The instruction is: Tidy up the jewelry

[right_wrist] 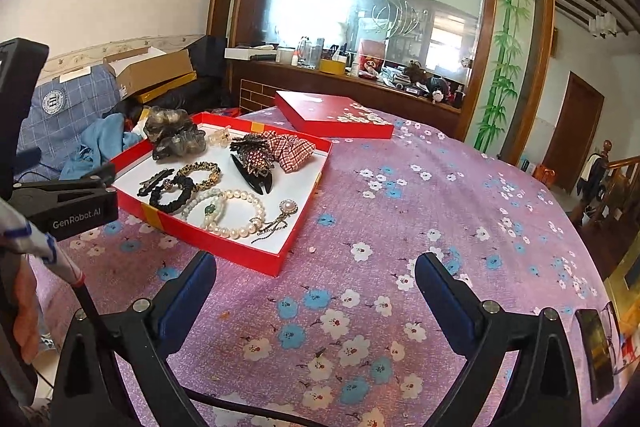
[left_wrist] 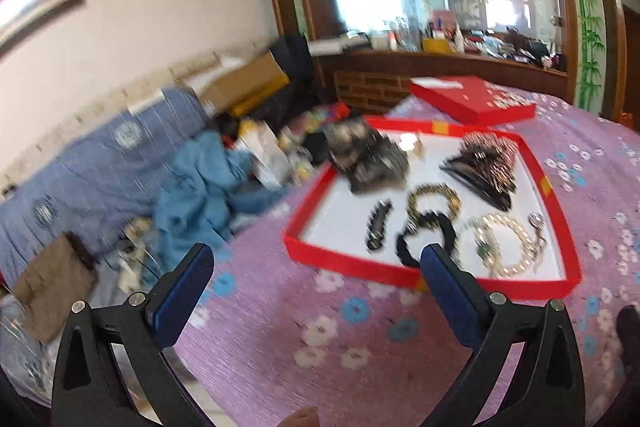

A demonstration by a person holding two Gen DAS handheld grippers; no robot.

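We hold both grippers over a bench draped in a purple floral cloth [right_wrist: 420,187]. Our left gripper [left_wrist: 316,267] has its jaws spread wide with nothing between them; its right fingertip sits in front of the near wall of the red tray [left_wrist: 304,247]. Our right gripper [right_wrist: 316,271] is likewise wide apart and empty, hovering above bare cloth to the right of the tray's near corner.

The jewelry lies in the red tray on its white lining. In the right wrist view we see a pearl bracelet [right_wrist: 236,211] near the front wall, a pearl brooch with chains [right_wrist: 280,217] just beside it, and a black scrunchie [right_wrist: 172,193] overlapping a gold-and-black bracelet [right_wrist: 202,173]. A black hair clip [right_wrist: 154,181] lies to their left. Farther back rest a dark claw clip [right_wrist: 256,163], a plaid scrunchie [right_wrist: 294,149] and a bundle of brown hair pieces [right_wrist: 172,133] at the far left corner.

The red lid [right_wrist: 332,117] lies on the cloth behind the tray, apart from it. The left wrist view is blurred.
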